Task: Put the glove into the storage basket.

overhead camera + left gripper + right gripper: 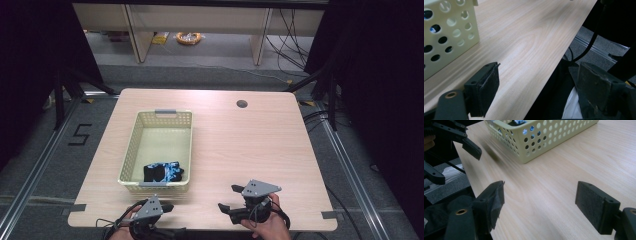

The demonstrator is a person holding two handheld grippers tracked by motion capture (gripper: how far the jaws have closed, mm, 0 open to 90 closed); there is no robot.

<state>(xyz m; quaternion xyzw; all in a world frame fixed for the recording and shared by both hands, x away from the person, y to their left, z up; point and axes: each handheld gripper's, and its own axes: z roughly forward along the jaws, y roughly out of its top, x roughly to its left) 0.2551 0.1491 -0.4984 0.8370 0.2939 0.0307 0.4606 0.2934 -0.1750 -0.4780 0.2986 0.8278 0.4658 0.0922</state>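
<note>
On the left half of the pale wood-grain bench (240, 145), toward the near edge: a cream perforated plastic basket (131, 150) with grey handle clips, long sides running front to back. Inside, against its near wall, a crumpled black-and-blue cloth (163, 172), lying loose and untouched. Round cable hole (242, 104) near the far edge, right of centre. Beyond the far edge, grey floor, wooden furniture legs and a yellow coil (188, 37), too small to make out.

Cloth mostly hidden in both gripper views; mere blue flecks through the basket's holes. Basket cut off by the frame in those views.

Just before the basket's near wall, at the near edge: left hand-held gripper (167, 206), jaws spread wide, nothing between them, one over the wood and the other past the bench edge. Right hand-held gripper (230, 199) near the front edge, right of the basket and apart from it, likewise gaping and empty, aimed leftward toward the basket's near right corner. Person's hand (265, 222) wrapped under it, partly cut off by the bottom of the frame.
</note>
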